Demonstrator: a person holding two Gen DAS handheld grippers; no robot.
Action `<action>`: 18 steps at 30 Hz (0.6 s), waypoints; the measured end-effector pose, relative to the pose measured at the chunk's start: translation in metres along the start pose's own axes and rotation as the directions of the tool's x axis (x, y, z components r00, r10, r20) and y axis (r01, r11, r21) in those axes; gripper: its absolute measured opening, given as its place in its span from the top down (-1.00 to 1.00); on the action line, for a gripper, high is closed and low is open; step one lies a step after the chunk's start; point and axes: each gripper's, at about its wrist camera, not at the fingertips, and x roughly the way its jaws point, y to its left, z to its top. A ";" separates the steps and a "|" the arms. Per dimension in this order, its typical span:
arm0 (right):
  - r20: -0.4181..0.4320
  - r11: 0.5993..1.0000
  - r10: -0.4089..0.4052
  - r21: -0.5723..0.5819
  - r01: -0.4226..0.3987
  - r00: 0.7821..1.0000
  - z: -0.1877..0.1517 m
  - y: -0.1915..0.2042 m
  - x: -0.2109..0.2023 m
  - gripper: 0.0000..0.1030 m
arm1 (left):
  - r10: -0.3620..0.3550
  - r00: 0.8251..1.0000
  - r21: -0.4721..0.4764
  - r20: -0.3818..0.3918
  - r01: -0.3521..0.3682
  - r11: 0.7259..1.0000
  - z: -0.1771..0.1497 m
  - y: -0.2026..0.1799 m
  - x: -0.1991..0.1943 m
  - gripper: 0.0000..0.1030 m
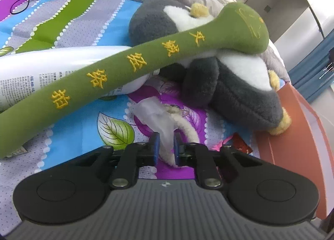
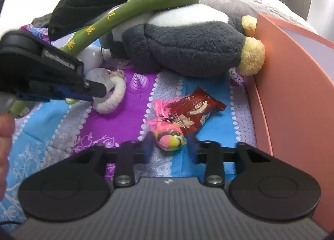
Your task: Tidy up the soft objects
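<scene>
On the bed's patterned bedspread (image 2: 133,119), the grey plush penguin (image 2: 187,52) lies under the green plush bat (image 1: 125,67). Your left claw (image 1: 167,146) is clenched on the fluffy white ring (image 2: 112,98); your right claw (image 2: 170,152) stands released around the pink bird toy (image 2: 169,137).

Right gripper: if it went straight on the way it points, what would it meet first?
Probably the small pink toy bird lying between the right gripper fingers; behind it lies the red snack packet. Depth is uncertain, and motion blur hides whether the pads touch the bird.
</scene>
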 end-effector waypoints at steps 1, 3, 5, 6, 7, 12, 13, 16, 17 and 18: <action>0.003 1.000 0.002 0.001 -0.002 1.000 0.000 0.001 -0.002 0.34 | -0.005 1.000 0.002 0.004 0.005 1.000 0.001 0.000 -0.003 0.79; 0.009 1.000 0.001 -0.008 0.000 1.000 -0.001 0.003 -0.006 0.35 | -0.013 1.000 0.001 0.012 0.013 1.000 0.000 0.001 -0.010 0.80; 0.014 1.000 -0.002 -0.013 0.002 1.000 -0.001 0.004 -0.011 0.36 | -0.024 1.000 -0.004 0.015 0.024 1.000 -0.001 0.002 -0.018 0.81; 0.016 1.000 -0.002 -0.014 0.002 1.000 -0.001 0.005 -0.014 0.36 | -0.030 0.999 -0.004 0.016 0.030 1.000 -0.002 0.003 -0.022 0.82; 0.018 1.000 -0.003 -0.015 0.004 1.000 -0.001 0.005 -0.017 0.36 | -0.033 0.999 -0.003 0.017 0.033 0.999 -0.004 0.003 -0.026 0.82; 0.025 1.000 -0.019 -0.017 0.020 1.000 -0.003 0.007 -0.034 0.36 | -0.060 0.998 -0.008 0.004 0.060 0.998 -0.015 0.003 -0.047 0.82; 0.026 1.000 -0.019 -0.019 0.019 0.999 -0.005 0.008 -0.039 0.36 | -0.064 0.998 -0.004 0.002 0.064 0.998 -0.018 0.002 -0.051 0.82; 0.023 1.000 -0.017 -0.020 0.017 1.000 -0.010 0.010 -0.052 0.36 | -0.074 0.997 0.001 -0.006 0.074 0.997 -0.028 0.001 -0.066 0.82; 0.023 1.000 -0.016 -0.019 0.017 1.000 -0.012 0.011 -0.057 0.36 | -0.076 0.997 0.003 -0.007 0.076 0.997 -0.032 0.001 -0.072 0.82; 0.023 1.000 -0.018 -0.021 0.019 1.000 -0.015 0.012 -0.061 0.36 | -0.077 0.997 0.003 -0.008 0.077 0.997 -0.036 0.001 -0.077 0.82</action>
